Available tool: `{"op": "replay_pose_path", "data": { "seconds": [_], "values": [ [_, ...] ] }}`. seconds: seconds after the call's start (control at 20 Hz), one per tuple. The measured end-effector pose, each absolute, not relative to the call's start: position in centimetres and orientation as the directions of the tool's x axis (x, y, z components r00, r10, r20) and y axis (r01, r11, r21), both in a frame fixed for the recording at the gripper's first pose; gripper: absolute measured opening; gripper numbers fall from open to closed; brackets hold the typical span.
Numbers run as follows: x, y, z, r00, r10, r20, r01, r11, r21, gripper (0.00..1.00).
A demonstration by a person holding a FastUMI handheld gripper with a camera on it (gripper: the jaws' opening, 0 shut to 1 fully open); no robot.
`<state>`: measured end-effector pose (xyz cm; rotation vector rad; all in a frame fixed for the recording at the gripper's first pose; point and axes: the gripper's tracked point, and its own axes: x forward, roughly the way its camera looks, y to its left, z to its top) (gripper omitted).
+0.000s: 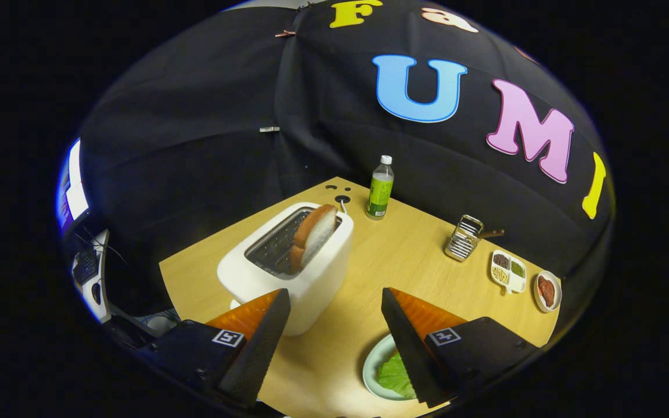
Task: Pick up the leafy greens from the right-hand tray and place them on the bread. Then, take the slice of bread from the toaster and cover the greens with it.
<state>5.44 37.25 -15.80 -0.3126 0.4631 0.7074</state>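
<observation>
My gripper (335,297) is open, high over the wooden table (410,261), with nothing between its fingers. A white toaster (288,264) stands just ahead of the left finger, and a slice of bread (313,235) sticks up out of its slot. Under the right finger lies a pale green plate (376,363) with leafy greens (395,374) on it, partly hidden by that finger. I cannot tell if bread lies under the greens.
A green-labelled bottle (380,188) stands beyond the toaster. Further right are a wire rack (464,238), a small divided dish of seeds (509,270) and a small plate with something red (546,290). The table's edges fall away close on the left and right.
</observation>
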Motion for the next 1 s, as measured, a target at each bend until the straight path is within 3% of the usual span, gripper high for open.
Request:
{"op": "replay_pose_path", "data": {
  "seconds": [0.35, 0.95, 1.0],
  "values": [
    [6.9, 42.6, -15.0, 0.663, 0.572, -0.483, -0.700, 0.703, -0.128, 0.98],
    [11.2, 46.8, -17.9, 0.692, 0.495, -0.525, -0.628, 0.772, -0.100, 0.98],
    [11.4, 47.0, -18.2, 0.693, 0.486, -0.533, -0.624, 0.774, -0.105, 0.92]
  ]
}}
